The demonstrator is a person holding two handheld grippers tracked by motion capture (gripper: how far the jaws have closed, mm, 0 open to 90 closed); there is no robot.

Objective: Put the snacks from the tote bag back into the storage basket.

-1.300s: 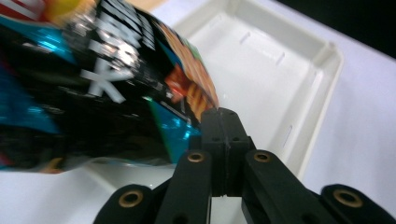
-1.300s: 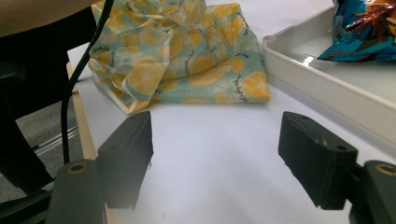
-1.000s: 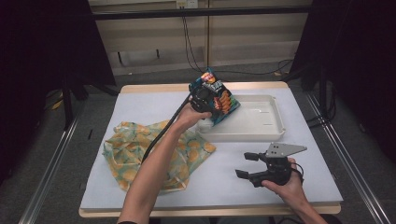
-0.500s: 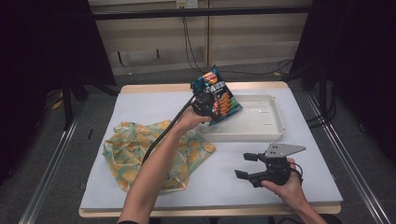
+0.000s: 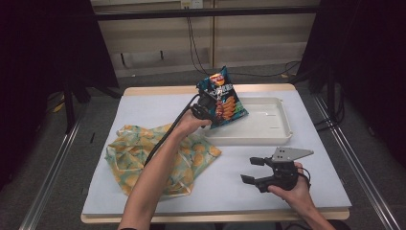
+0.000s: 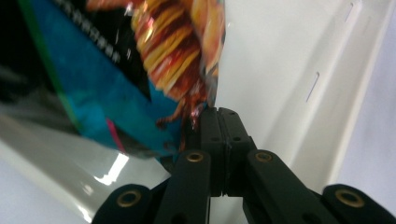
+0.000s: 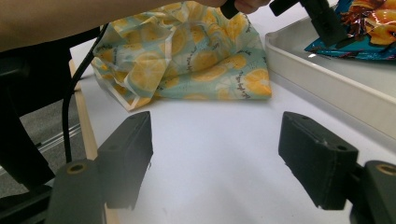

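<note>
A blue chip bag (image 5: 226, 98) with orange chips printed on it hangs tilted over the left end of the white tray (image 5: 268, 136). My left gripper (image 5: 213, 108) is shut on the bag's edge. In the left gripper view the two jaws meet at the crimped seam (image 6: 201, 108) of the bag (image 6: 116, 84), with the tray floor (image 6: 280, 70) behind. My right gripper (image 5: 250, 170) rests low on the table near the front right, open, with nothing between its fingers (image 7: 126, 154). It faces the lemon-print cloth (image 7: 187, 65).
The lemon-print cloth (image 5: 143, 155) lies crumpled on the white table cover, left of centre, under the person's left forearm. The tray rim (image 7: 327, 79) runs along the right of the right gripper view. Bare table surface (image 5: 230, 165) lies between the cloth and the right gripper.
The chip bag has tipped up and risen a little in the left gripper, its top now higher above the tray. The right gripper has stayed put.
</note>
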